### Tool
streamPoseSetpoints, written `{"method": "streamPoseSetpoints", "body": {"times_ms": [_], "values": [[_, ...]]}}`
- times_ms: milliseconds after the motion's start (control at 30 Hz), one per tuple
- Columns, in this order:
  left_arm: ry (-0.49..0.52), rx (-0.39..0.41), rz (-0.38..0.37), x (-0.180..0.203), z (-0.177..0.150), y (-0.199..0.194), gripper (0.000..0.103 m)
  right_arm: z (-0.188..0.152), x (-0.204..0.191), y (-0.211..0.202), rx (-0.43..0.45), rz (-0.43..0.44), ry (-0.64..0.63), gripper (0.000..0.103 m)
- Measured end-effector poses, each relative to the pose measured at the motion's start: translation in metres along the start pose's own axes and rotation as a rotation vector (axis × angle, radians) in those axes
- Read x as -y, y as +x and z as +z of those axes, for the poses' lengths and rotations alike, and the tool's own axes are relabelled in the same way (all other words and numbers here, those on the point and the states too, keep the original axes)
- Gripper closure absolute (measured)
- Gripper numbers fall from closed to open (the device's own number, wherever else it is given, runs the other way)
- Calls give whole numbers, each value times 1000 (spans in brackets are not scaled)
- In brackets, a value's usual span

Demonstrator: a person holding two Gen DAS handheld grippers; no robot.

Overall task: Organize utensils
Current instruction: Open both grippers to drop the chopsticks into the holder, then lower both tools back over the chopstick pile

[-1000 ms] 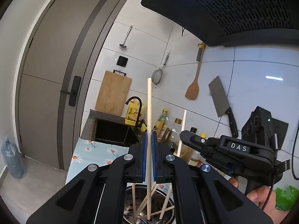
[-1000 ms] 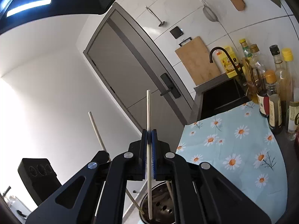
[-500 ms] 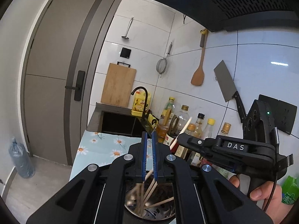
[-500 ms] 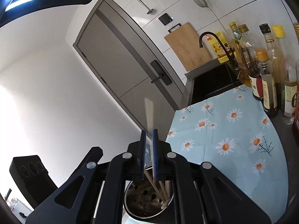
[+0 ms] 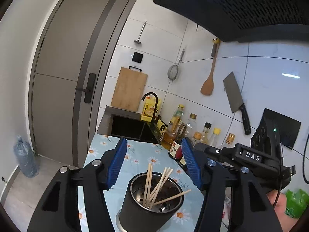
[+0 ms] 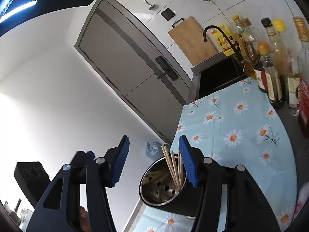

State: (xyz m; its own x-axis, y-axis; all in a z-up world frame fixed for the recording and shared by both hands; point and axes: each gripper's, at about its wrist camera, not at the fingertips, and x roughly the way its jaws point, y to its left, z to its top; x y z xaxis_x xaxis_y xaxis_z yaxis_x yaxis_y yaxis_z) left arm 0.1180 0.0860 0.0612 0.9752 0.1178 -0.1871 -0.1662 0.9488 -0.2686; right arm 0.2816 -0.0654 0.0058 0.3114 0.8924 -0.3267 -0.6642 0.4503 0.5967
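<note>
A dark metal utensil holder (image 5: 135, 210) stands on the daisy tablecloth (image 5: 139, 154), with several wooden chopsticks (image 5: 149, 185) leaning inside. My left gripper (image 5: 154, 164) is open and empty, just above and behind the holder. In the right wrist view the holder (image 6: 154, 189) with its chopsticks (image 6: 172, 167) sits low between the fingers of my right gripper (image 6: 154, 164), which is open and empty. The right gripper's body also shows at the right of the left wrist view (image 5: 251, 156).
Several oil and sauce bottles (image 6: 270, 58) line the counter's wall side. A black sink (image 5: 133, 129) with a tap lies beyond the cloth. A cleaver (image 5: 235, 98), wooden spatula (image 5: 208, 85), strainer and cutting board (image 5: 128, 89) are at the wall. The counter edge drops to the floor at left.
Both grippers held a chopstick upright over the holder a second ago. Both have opened and the chopsticks have dropped into the holder. Both jaws now stand wide apart.
</note>
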Motion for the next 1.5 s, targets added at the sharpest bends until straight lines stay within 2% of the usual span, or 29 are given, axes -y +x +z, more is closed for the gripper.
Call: {"method": "streamPoseSetpoints", "body": {"times_ms": [67, 133, 167, 200, 233, 300, 367, 400, 500, 600, 700, 900, 1000, 1067, 1100, 1200, 1267, 1367, 1500], "values": [[14, -23, 31, 3, 4, -5, 46, -2, -4, -7, -3, -1, 4, 38], [-6, -63, 26, 3, 8, -10, 43, -7, -8, -17, -9, 2, 15, 26], [-19, -86, 18, 4, 9, -12, 35, -10, -10, -22, -11, 6, 26, 21], [-24, -105, 19, 4, 9, -15, 28, -11, -11, -27, -10, 7, 34, 12], [-23, -115, 24, 5, 9, -17, 25, -15, -13, -33, -10, 3, 43, 6], [-12, -139, 21, 8, 6, -24, 21, -19, -17, -40, -31, -31, 47, 5], [3, -170, 2, 10, 1, -29, 21, -26, -24, -43, -102, -113, 31, 5], [11, -186, 0, 10, -1, -29, 21, -31, -26, -44, -134, -119, 20, 5], [45, -288, 7, 9, -17, -31, 21, -47, -26, -46, -199, -157, 15, 5], [62, -369, 1, 5, -32, -33, 21, -67, -19, -46, -238, -235, 44, 5], [54, -473, -29, -4, -53, -35, 21, -91, -6, -34, -348, -237, 126, 6], [77, -672, -90, -11, -85, -31, 22, -131, 9, -20, -474, -307, 262, 22], [79, -714, -108, -15, -94, -32, 22, -144, 11, -17, -502, -340, 282, 32], [73, -771, -122, -19, -105, -28, 22, -153, 13, -16, -526, -374, 302, 41], [74, -795, -125, -20, -110, -25, 22, -159, 16, -14, -547, -379, 323, 43], [91, -828, -118, -22, -125, -23, 28, -176, 27, -8, -628, -420, 375, 48], [84, -845, -127, -26, -132, -22, 30, -186, 29, -4, -661, -443, 376, 59], [81, -883, -125, -32, -143, -19, 31, -199, 30, 1, -682, -467, 387, 68], [88, -918, -128, -37, -151, -20, 32, -209, 29, 12, -700, -520, 393, 75]]}}
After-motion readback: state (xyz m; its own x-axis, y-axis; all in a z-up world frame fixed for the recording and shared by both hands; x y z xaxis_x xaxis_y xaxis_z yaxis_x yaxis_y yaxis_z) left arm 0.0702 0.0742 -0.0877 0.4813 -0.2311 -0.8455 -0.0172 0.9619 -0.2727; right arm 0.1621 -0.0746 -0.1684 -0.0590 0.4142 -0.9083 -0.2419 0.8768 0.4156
